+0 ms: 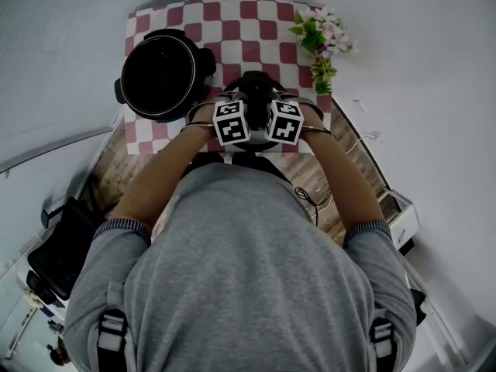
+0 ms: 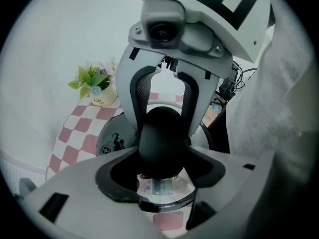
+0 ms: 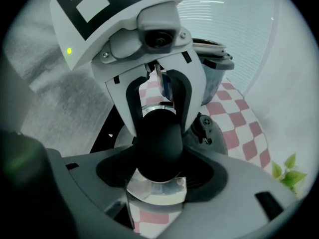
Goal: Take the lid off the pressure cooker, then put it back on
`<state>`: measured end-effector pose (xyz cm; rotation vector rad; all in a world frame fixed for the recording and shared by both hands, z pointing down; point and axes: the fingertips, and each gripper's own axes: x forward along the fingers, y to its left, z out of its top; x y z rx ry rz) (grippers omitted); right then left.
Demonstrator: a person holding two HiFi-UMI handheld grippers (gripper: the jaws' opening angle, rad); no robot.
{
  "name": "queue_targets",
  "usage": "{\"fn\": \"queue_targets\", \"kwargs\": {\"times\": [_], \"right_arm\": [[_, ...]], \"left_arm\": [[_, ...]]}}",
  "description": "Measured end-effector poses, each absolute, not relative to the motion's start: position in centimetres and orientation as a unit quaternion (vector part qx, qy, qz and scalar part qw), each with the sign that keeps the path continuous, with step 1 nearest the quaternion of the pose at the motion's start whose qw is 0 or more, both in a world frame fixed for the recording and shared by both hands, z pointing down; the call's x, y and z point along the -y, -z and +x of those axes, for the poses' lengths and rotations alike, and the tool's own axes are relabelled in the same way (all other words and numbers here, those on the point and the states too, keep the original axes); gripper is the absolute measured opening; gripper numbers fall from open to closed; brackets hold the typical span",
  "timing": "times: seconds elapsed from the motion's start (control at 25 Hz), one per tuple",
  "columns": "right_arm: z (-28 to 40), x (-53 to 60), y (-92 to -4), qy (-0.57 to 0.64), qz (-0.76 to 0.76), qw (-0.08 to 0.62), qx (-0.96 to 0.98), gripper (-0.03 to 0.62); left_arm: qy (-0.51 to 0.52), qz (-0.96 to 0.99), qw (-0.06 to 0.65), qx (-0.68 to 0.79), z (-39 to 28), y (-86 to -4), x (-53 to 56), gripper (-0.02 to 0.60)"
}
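The open pressure cooker pot [image 1: 159,74] stands at the left of the checked cloth, its dark inside bare; in the right gripper view the pot [image 3: 212,59] shows behind the opposite gripper. The dark lid [image 1: 256,84] hangs over the cloth's front middle, apart from the pot. Its black knob [image 2: 162,138] sits over a shiny plate. My left gripper [image 2: 162,166] and right gripper [image 3: 159,168] face each other, and both are shut on that knob from opposite sides. The lid's grey dome [image 3: 217,131] with a small valve shows beside the jaws.
A red-and-white checked cloth [image 1: 263,22] covers the small table. A pot of flowers [image 1: 322,37] stands at its far right corner, and the flowers [image 2: 97,86] also show in the left gripper view. A black bag or chair [image 1: 62,246] sits on the floor at left.
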<state>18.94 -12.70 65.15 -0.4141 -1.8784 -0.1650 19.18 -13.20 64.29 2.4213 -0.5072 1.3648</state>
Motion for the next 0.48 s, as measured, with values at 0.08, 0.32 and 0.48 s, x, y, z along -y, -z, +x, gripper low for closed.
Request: {"fn": "queue_targets", "kwargs": {"times": [0.08, 0.32, 0.48], "right_arm": [[18.9, 12.5, -63.7, 0.071, -0.177, 0.569, 0.800, 0.291], [18.6, 12.1, -59.4, 0.077, -0.173, 0.569, 0.801, 0.291], [18.4, 12.0, -56.1, 0.084, -0.169, 0.570, 0.800, 0.291]], "left_arm": [[-0.477, 0.847, 0.154, 0.177, 19.1, -62.9, 13.1, 0.301], [-0.466, 0.853, 0.150, 0.181, 19.0, -58.6, 12.6, 0.301], [-0.464, 0.855, 0.136, 0.186, 18.7, -55.3, 12.6, 0.301]]}}
